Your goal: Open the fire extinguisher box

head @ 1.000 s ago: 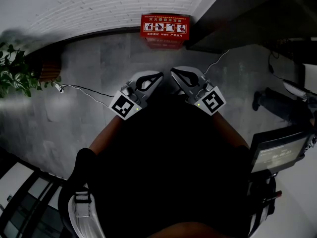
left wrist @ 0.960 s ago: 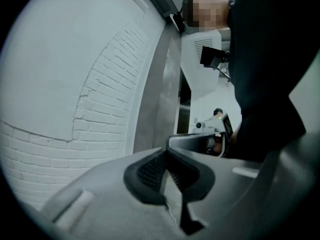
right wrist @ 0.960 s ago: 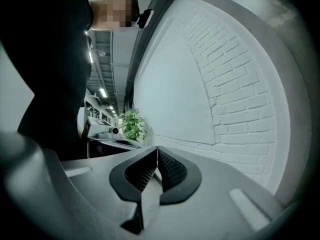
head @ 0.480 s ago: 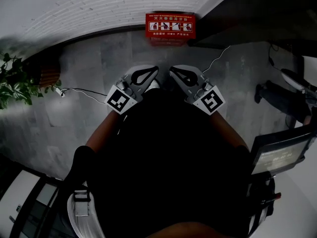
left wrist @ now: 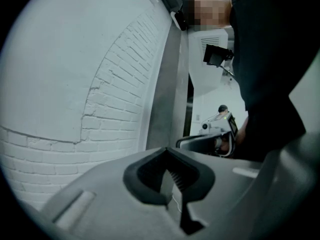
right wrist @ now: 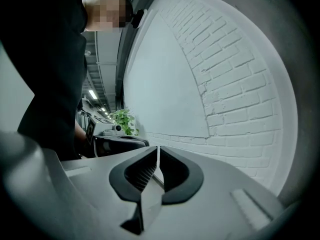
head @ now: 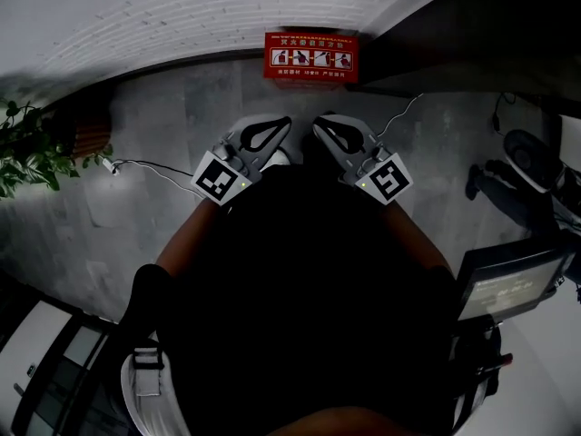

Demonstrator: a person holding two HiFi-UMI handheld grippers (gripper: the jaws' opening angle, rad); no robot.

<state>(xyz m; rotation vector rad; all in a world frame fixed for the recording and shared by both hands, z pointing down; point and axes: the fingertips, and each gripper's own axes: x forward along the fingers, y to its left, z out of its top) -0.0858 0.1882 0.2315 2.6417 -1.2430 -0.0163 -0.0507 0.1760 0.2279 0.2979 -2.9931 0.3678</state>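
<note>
The red fire extinguisher box [head: 311, 56] stands on the grey floor against the white brick wall, its lid down, with white pictograms on top. Both grippers are held side by side in front of the person's dark torso, well short of the box. My left gripper [head: 288, 122] is shut and empty, its tips meeting [left wrist: 166, 148]. My right gripper [head: 317, 123] is also shut with nothing between its jaws [right wrist: 158, 148]. Each gripper view looks along the brick wall and catches the other gripper: the right gripper [left wrist: 220, 134] and the left gripper [right wrist: 117, 142]. The box is in neither gripper view.
A potted plant [head: 27, 148] stands at the left by the wall, and a white cable [head: 145, 163] trails over the floor. A dark wall section [head: 472, 25] juts out right of the box. A screen on a stand [head: 508, 280] and dark equipment [head: 513, 175] sit at the right.
The person has moved nearer the wall, so the floor and plant have shifted in the head view. Both grippers stay shut and drift slightly toward the box.
</note>
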